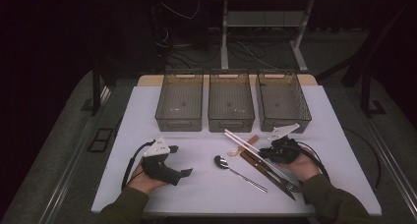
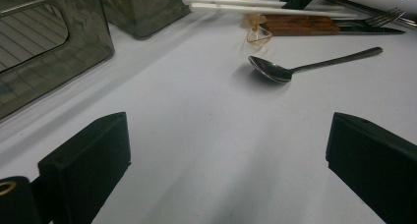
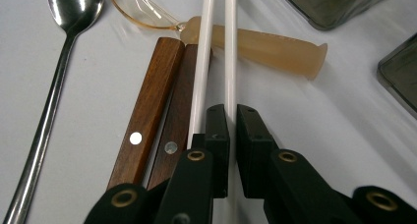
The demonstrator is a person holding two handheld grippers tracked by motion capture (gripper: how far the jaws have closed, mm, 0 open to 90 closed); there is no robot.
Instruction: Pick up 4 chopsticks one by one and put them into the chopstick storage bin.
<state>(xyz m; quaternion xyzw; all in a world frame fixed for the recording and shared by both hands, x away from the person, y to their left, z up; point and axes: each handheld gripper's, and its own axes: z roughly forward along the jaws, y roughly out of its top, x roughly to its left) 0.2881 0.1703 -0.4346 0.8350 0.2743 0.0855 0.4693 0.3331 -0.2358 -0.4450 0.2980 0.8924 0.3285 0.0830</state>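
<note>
Olive-green sleeves (image 1: 332,200) on both forearms. Left gripper (image 1: 185,174) and right gripper (image 1: 263,154): matte black bodies, blocky black jaws, brass-coloured rivets, grey three-cornered top plates (image 1: 158,148), black trailing cables (image 1: 129,166).

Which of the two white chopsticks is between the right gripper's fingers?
The right-hand chopstick in the right gripper view: the right gripper is shut on it. The other chopstick passes outside the fingers, over the wooden handles.

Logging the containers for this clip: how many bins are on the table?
3. They stand side by side along the table's far edge: the left bin, the middle bin and the right bin. None looks hidden.
</note>
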